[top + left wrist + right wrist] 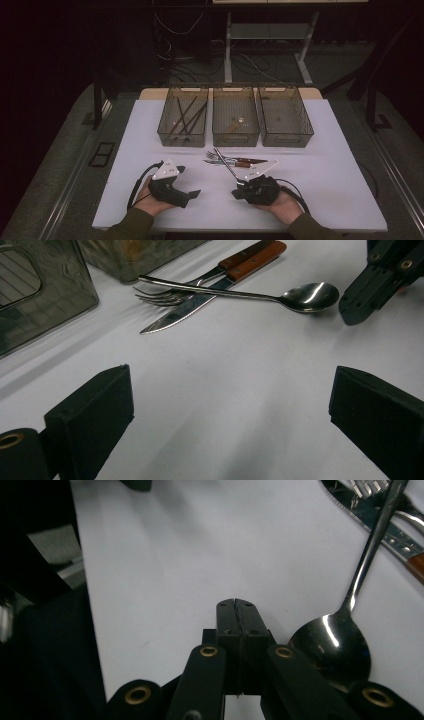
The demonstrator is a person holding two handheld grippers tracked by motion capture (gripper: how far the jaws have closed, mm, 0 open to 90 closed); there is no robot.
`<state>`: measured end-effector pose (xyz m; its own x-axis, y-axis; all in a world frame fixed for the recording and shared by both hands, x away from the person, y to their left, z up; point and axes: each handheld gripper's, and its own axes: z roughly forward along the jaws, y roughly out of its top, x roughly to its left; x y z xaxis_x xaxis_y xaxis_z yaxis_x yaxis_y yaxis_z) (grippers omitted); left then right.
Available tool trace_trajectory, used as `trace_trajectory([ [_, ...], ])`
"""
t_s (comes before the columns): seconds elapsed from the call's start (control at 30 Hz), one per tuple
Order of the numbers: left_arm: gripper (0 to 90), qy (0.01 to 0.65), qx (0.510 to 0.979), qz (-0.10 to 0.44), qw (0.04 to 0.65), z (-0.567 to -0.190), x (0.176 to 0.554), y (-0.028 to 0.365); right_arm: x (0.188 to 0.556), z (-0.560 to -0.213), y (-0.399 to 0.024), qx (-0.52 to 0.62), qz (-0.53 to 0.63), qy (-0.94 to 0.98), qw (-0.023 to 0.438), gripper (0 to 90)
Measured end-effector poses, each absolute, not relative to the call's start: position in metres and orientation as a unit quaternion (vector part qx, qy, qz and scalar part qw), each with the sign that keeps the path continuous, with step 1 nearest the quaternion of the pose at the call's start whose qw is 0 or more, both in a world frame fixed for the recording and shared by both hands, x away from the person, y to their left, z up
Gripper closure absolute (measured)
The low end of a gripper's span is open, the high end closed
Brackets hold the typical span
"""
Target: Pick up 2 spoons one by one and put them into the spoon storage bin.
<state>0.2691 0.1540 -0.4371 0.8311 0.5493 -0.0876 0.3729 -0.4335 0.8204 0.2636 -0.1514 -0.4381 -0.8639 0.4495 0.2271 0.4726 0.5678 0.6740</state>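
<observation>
A steel spoon (226, 163) lies slanted across a fork (160, 295) and a serrated knife (190, 307), both with wooden handles, on the white table (325, 170). In the right gripper view the spoon's bowl (332, 647) rests on the table just beside my right gripper (235, 605). That gripper is shut, jaws pressed together with nothing between them. In the left gripper view the right gripper (360, 305) sits close by the spoon's bowl (310, 296). My left gripper (227, 390) stands open over bare table, apart from the cutlery. Both the left gripper (189, 181) and the right gripper (235, 192) are hand-held near the front edge.
Three translucent bins stand in a row behind the cutlery. The left bin (180, 137) holds several dark sticks, the middle bin (235, 139) a small item, and the right bin (287, 140) little that I can make out. Desk legs and cables lie beyond the table.
</observation>
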Motion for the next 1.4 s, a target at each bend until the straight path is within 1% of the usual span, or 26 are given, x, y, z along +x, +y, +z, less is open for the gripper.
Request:
trace_trajectory([
  [0.17,3.4,0.273,0.841,0.09,0.459,-0.438,0.27,0.155,0.266,-0.441,-0.156,-0.262,-0.369,-0.892,-0.002,89.9],
  [0.33,0.9,0.273,0.843,0.083,0.455,-0.439,0.271,0.154,0.268,-0.443,-0.16,-0.264,-0.354,-0.897,-0.02,89.9],
  [0.97,0.0,0.27,0.849,0.073,0.447,-0.441,0.27,0.151,0.281,-0.441,-0.184,-0.292,-0.341,-0.892,-0.045,89.9],
  [1.17,0.0,0.27,0.85,0.073,0.447,-0.441,0.27,0.151,0.283,-0.439,-0.193,-0.299,-0.346,-0.888,-0.041,89.6],
  [1.3,0.0,0.269,0.849,0.073,0.448,-0.441,0.27,0.15,0.282,-0.433,-0.198,-0.299,-0.369,-0.879,-0.025,85.2],
  [1.4,0.0,0.268,0.851,0.072,0.446,-0.441,0.269,0.151,0.28,-0.427,-0.203,-0.303,-0.392,-0.869,-0.015,80.4],
])
